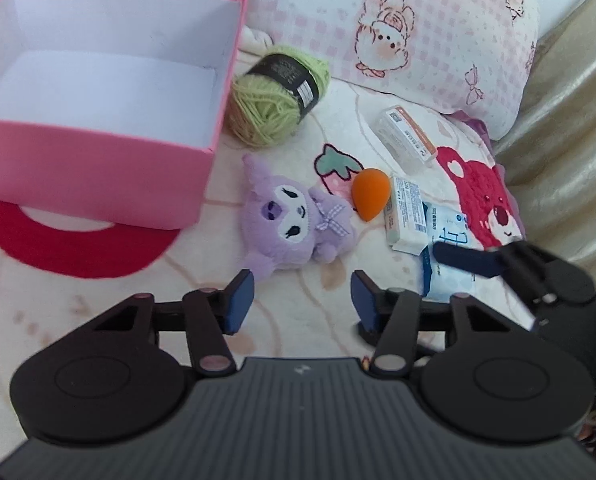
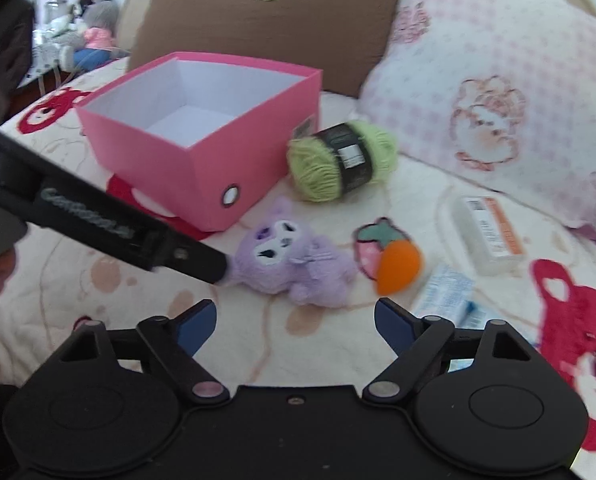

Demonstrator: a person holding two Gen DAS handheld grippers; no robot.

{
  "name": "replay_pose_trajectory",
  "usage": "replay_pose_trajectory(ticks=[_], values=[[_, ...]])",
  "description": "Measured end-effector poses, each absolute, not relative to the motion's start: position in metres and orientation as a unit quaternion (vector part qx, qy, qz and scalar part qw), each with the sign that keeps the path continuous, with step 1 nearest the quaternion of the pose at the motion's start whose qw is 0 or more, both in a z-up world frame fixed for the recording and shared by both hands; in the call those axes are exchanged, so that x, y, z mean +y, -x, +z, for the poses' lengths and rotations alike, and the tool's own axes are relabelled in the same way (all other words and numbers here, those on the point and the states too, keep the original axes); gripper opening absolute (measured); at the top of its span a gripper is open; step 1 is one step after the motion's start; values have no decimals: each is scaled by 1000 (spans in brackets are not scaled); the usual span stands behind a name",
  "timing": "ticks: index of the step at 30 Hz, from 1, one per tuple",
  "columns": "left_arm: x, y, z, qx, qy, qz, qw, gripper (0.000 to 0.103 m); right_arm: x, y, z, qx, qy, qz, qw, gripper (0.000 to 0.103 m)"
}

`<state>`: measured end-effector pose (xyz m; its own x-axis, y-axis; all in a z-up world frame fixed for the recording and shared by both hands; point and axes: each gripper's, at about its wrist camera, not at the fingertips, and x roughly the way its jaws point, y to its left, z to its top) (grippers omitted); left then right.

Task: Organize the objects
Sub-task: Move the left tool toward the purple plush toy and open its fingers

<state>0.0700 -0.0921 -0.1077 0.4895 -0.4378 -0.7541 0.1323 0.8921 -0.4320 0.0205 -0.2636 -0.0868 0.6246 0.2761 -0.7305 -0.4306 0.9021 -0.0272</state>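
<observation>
An empty pink box with a white inside stands on the bed. Beside it lie a green yarn ball, a purple plush, an orange sponge, a clear case with an orange label, a white carton and a blue-white packet. My left gripper is open just short of the plush; its finger also shows in the right wrist view touching the plush. My right gripper is open and empty near the plush and sponge.
A pink checked pillow lies behind the objects, and a brown cushion stands behind the box. The blanket has red bear prints. Stuffed toys sit at the far left. A beige padded edge runs along the right.
</observation>
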Motion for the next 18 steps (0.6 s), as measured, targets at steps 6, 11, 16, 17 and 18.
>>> replay_pose_trajectory(ticks=[6, 11, 16, 17, 18], values=[[-96, -83, -127, 469, 146, -171, 854, 32, -258, -46, -115, 403, 115, 191, 887, 73], [-101, -88, -142, 470, 132, -174, 855, 20, -260, -61, -129, 421, 131, 177, 880, 61], [-99, -89, -145, 461, 125, -166, 863, 20, -261, -66, -137, 430, 142, 175, 875, 52], [-99, -89, -145, 460, 122, -164, 864, 20, -261, -67, -137, 430, 142, 175, 874, 52], [-98, -89, -146, 460, 119, -163, 865, 20, -261, -67, -137, 430, 142, 176, 874, 52]])
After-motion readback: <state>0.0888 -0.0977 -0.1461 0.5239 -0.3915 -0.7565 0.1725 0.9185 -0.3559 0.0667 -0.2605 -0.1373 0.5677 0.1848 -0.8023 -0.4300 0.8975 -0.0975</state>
